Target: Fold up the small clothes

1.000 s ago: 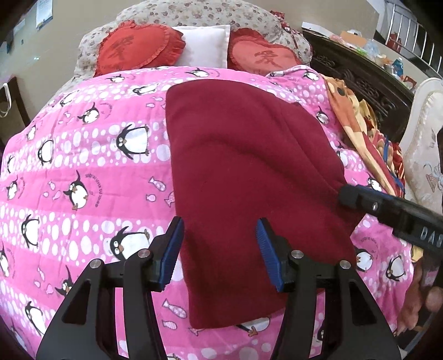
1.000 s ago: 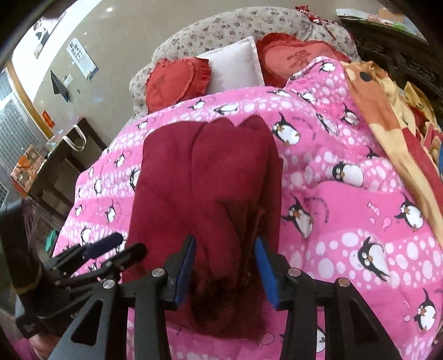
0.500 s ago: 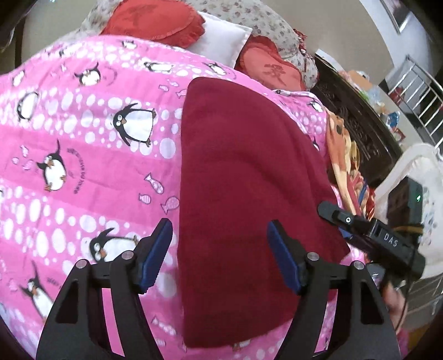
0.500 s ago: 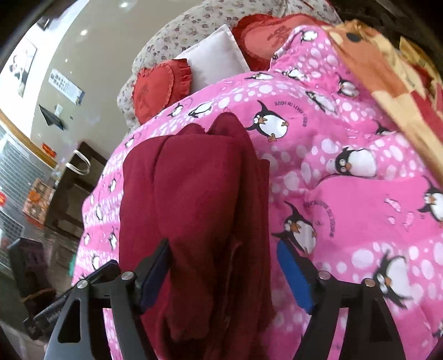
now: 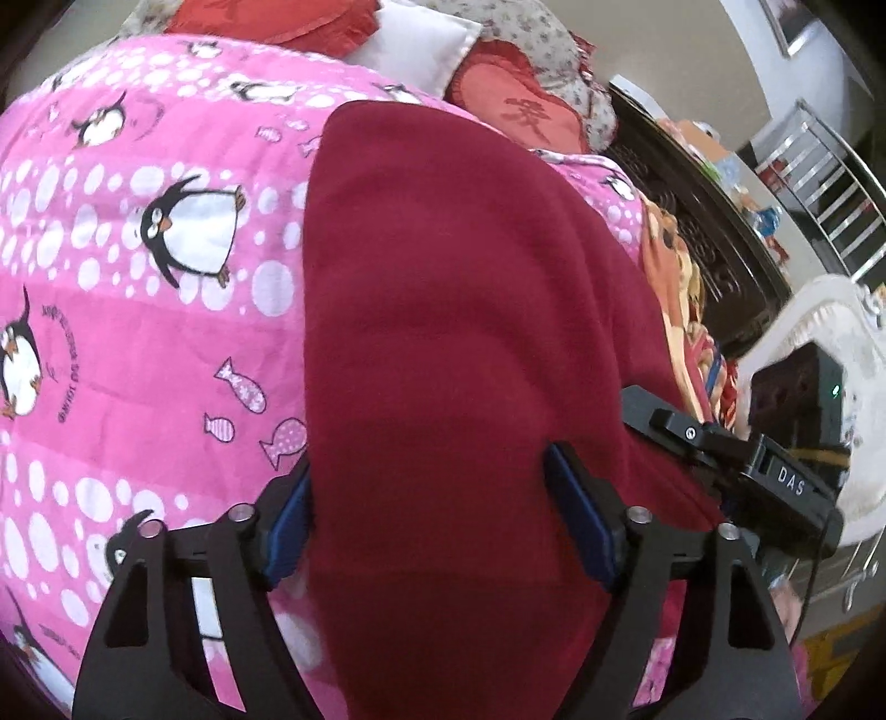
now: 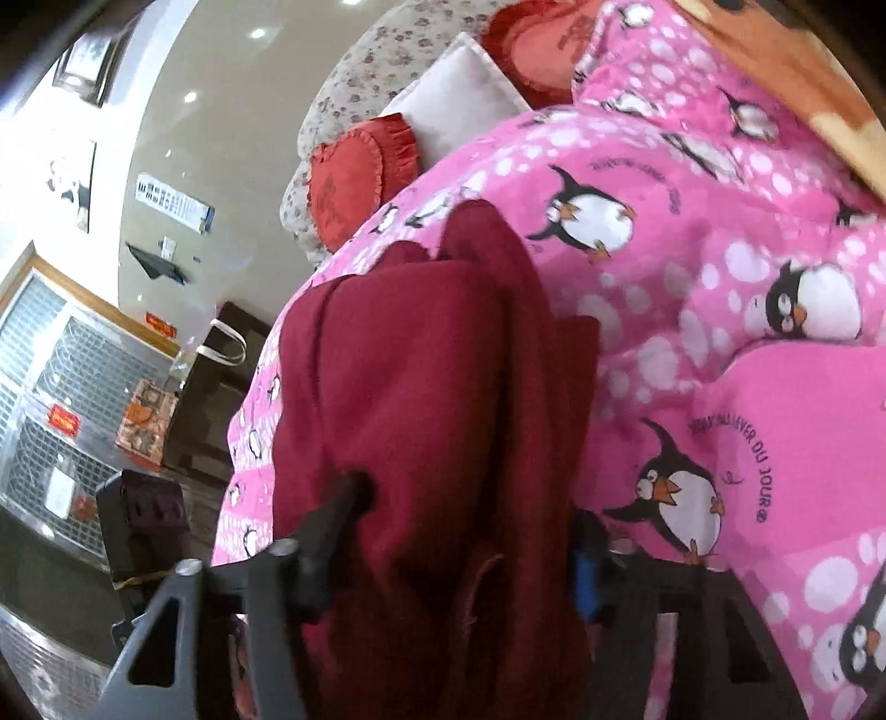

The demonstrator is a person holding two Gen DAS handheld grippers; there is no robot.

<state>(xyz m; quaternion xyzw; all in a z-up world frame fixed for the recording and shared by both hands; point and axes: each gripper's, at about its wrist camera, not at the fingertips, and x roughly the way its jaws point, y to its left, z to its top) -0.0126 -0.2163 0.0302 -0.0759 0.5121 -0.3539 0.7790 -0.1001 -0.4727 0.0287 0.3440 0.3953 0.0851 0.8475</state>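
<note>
A dark red garment (image 5: pixel 443 304) lies folded lengthwise on the pink penguin quilt (image 5: pixel 138 332). My left gripper (image 5: pixel 434 523) straddles its near end. The jaws are opening, one blue pad at the cloth's left edge and the other resting on top, neither pinching. At the garment's right edge a finger (image 5: pixel 664 415) of the right gripper reaches in. In the right wrist view the garment (image 6: pixel 415 387) is bunched in thick layers. My right gripper (image 6: pixel 465 526) is closing on that bunch: the left finger (image 6: pixel 338 515) dents the cloth and the blue pad (image 6: pixel 581 570) is half buried in it.
Red heart cushions (image 5: pixel 520 111) and a white pillow (image 5: pixel 421 44) lie at the bed's head. An orange patterned blanket (image 5: pixel 670 266) runs along the right side, with dark carved furniture (image 5: pixel 709 221) and a white chair (image 5: pixel 819 310) beyond. A dark cabinet (image 6: pixel 221 376) stands left of the bed.
Both grippers came lower and closer to the garment's near end. The left jaws spread wider across the cloth. The right jaws opened wide, then narrowed onto the bunched edge.
</note>
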